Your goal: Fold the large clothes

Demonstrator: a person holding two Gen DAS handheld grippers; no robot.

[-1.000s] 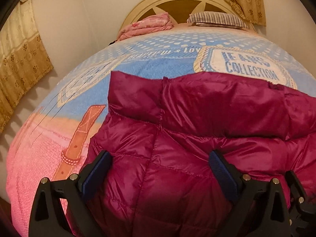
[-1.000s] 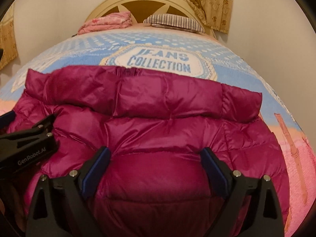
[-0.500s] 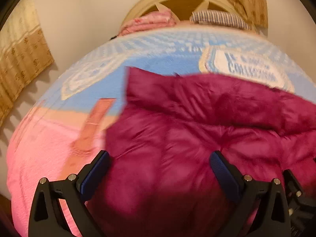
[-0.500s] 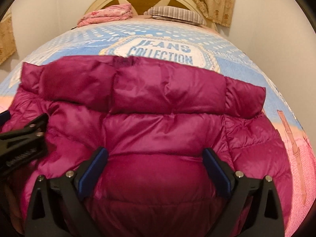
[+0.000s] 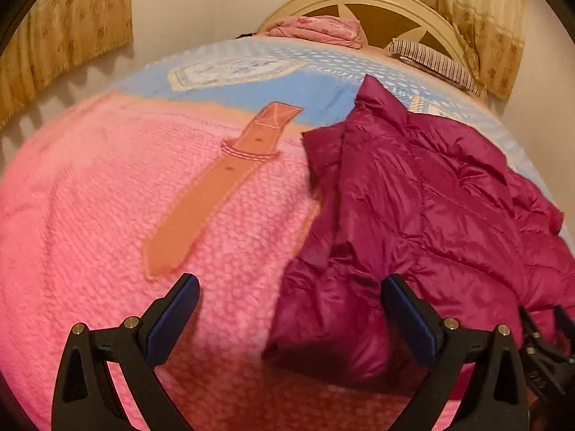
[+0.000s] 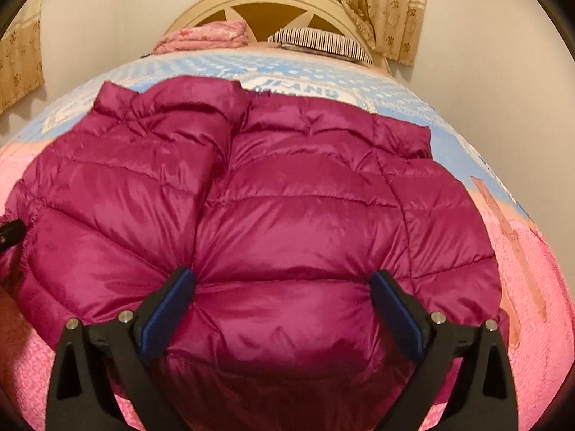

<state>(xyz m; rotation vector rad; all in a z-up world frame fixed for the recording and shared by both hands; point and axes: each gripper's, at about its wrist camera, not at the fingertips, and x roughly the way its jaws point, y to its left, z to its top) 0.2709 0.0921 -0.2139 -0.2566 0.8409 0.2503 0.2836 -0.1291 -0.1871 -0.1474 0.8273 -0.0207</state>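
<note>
A magenta quilted down jacket point(image 6: 287, 179) lies spread on the bed, collar toward the headboard. My right gripper point(image 6: 283, 274) hovers over its lower middle. Its jaws are opening, with puffy jacket fabric bulging between the fingers and the pads not pressing it. My left gripper point(image 5: 289, 283) is open over the pink bedspread point(image 5: 90, 215) at the jacket's point(image 5: 431, 197) left edge. Its right finger point(image 5: 406, 309) stands over the hem corner and grips nothing. A black part of the left gripper point(image 6: 10, 233) shows at the right wrist view's left edge.
The bedspread has a pink near half with a brown belt print point(image 5: 222, 186) and a blue far half. A folded pink blanket point(image 6: 205, 34) and a striped pillow point(image 6: 316, 39) lie by the cream headboard point(image 6: 266, 3). Walls and beige curtains point(image 5: 64, 28) flank the bed.
My left gripper has swung left off the jacket to the pink bedspread beside it, rolling as it went. The right gripper has shifted over the jacket and its jaws stand slightly wider.
</note>
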